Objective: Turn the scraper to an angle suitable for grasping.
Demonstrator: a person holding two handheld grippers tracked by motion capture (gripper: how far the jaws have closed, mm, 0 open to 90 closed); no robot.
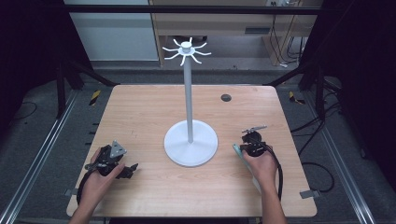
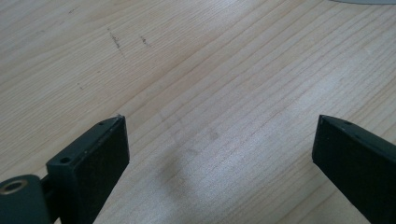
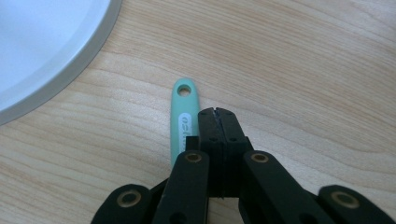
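A white hook stand [image 1: 188, 102] rises from a round base [image 1: 175, 142] at the middle of the wooden table [image 1: 149, 112], with several curved hooks [image 1: 187, 50] at its top. A mint-green handle [image 3: 183, 119] with a hole at its end lies flat on the table right of the base rim [image 3: 70, 70]; the handle [image 1: 237, 150] runs back under the person's right hand. My right gripper [image 3: 215, 111] is shut, jaws pressed together beside the handle, nothing between them. My left gripper [image 2: 220, 121] stands wide open low over bare wood, at the table's front left [image 1: 130, 169].
A small dark round grommet [image 1: 226, 97] sits in the table's far right part. A sliver of the stand's base [image 2: 364, 1] lies ahead of the left gripper. Black frame bars and cables surround the table.
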